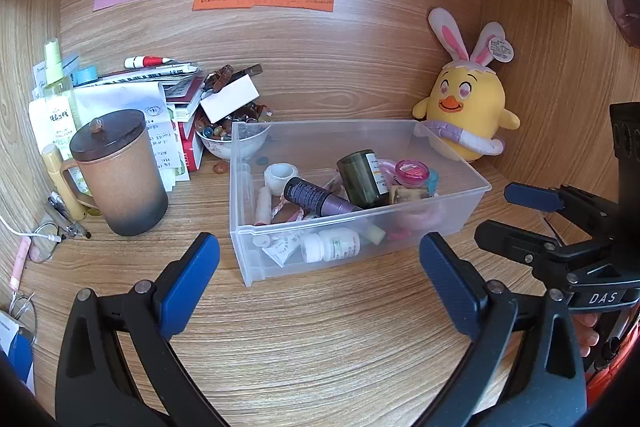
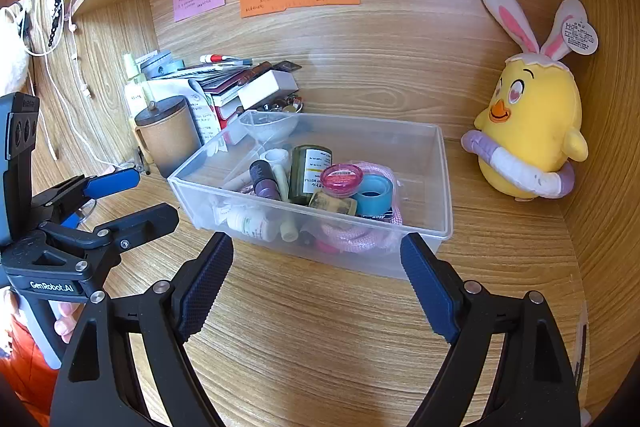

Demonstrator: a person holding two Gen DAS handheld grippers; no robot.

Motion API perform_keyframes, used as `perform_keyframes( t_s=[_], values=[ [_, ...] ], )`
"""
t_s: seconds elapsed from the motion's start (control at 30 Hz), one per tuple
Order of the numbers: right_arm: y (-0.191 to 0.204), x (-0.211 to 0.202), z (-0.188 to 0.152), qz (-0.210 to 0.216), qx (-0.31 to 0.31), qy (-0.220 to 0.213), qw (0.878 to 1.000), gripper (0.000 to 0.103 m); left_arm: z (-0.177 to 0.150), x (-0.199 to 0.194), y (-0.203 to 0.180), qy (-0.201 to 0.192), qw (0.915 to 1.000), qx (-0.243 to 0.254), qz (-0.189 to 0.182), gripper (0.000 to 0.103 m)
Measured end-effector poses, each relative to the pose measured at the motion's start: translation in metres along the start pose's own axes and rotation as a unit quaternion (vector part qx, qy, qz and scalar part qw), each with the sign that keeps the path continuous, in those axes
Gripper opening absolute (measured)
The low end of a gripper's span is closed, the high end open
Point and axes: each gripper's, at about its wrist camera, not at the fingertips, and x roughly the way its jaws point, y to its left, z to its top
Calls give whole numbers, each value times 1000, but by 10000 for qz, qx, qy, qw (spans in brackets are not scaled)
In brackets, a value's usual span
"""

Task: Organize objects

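Bin [image 1: 460,195] of clear plastic sits mid-desk, loaded with bottles, just ahead of my left gripper [image 1: 320,281] and right gripper [image 2: 316,281], both spread and empty. I'd reckon thin, flexy walls; grab the rims.

Clear plastic bin [image 1: 460,183] is sitting upright on the wooden desk, open-topped. Inside, lying jumbled: a dark green bottle [image 1: 362,179] and purple tube [image 1: 316,197] on their sides, white pill bottle [image 1: 330,246] against the front wall, pink round container [image 2: 341,179], blue tape roll [image 2: 374,197], pink cord [image 2: 360,239].
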Motion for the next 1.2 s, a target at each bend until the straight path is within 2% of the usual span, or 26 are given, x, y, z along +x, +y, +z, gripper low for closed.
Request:
perform_keyframes(
  t_s=[1.2],
  values=[
    [1, 0, -2, 53, 13, -18, 10000, 84, 0, 2, 4, 108, 9999, -92, -63, 102]
  ],
)
